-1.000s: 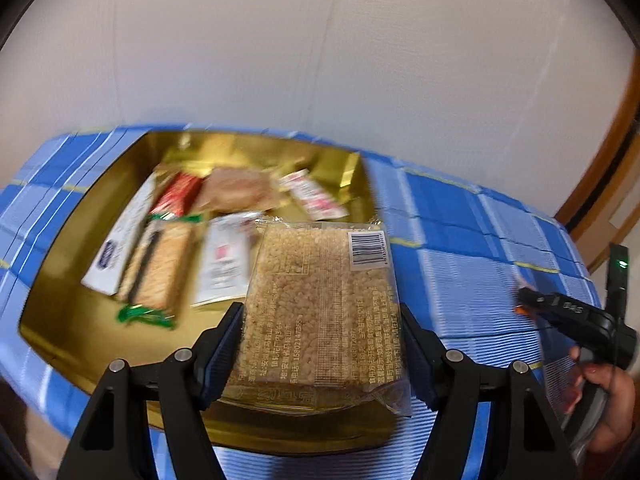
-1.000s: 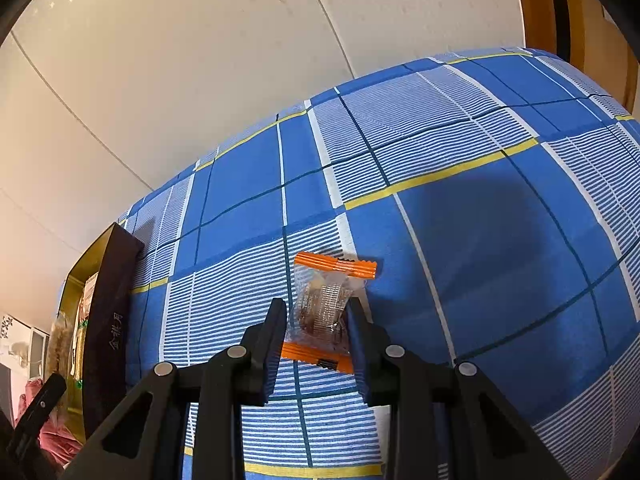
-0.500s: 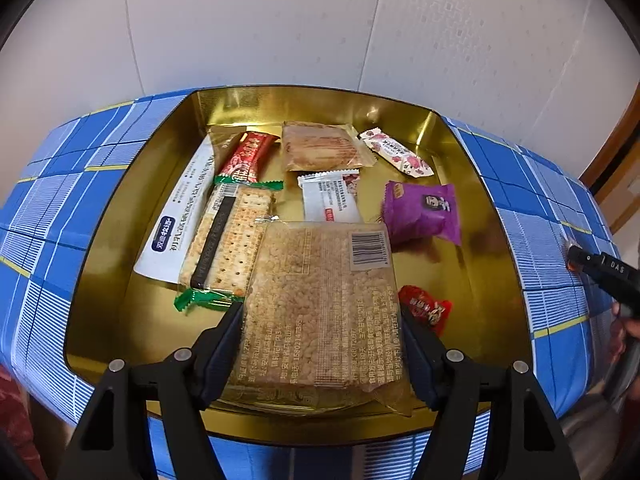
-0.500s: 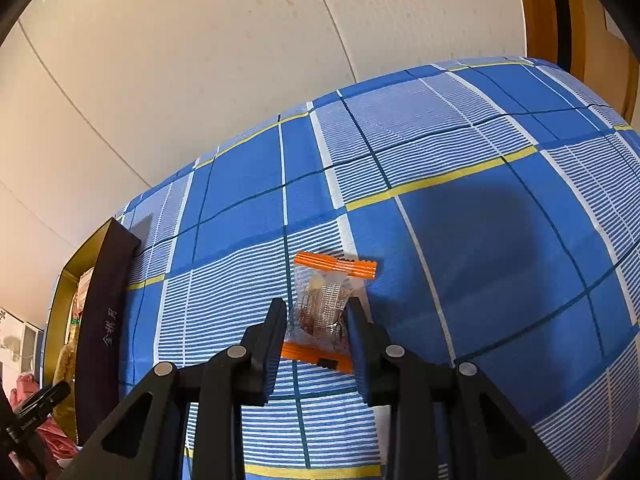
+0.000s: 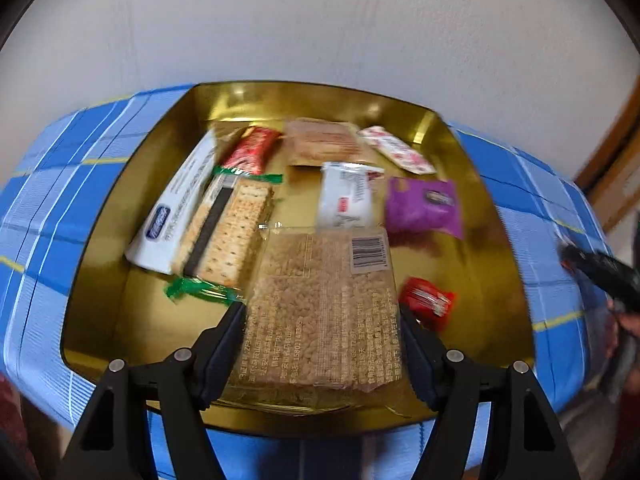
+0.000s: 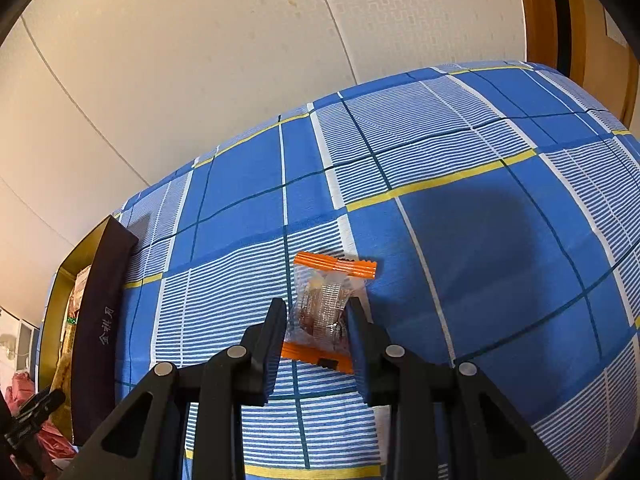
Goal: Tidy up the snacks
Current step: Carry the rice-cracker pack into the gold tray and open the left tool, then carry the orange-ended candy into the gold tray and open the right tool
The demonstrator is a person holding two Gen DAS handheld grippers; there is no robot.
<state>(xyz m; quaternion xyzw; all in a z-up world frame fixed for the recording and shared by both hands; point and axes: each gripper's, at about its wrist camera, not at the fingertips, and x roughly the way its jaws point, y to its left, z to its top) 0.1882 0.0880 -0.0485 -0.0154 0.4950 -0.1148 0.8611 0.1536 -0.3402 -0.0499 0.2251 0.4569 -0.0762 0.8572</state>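
My left gripper is shut on a clear pack of puffed-rice cake and holds it over the near side of the gold tray. The tray holds several snacks: a cracker pack, a white pack, a purple pack, a small red candy. My right gripper is shut on a small clear candy packet with orange ends, which lies on the blue checked cloth. The tray's dark outer wall shows at the left of the right wrist view.
The blue checked cloth covers the table around the tray. A pale wall stands right behind the table. The other gripper and hand show at the right edge of the left wrist view. A wooden door frame is at the far right.
My left gripper has carried the rice-cake pack from the tray's right edge to over the tray's middle and a little lower. My right gripper stays shut on the candy packet, barely moved.
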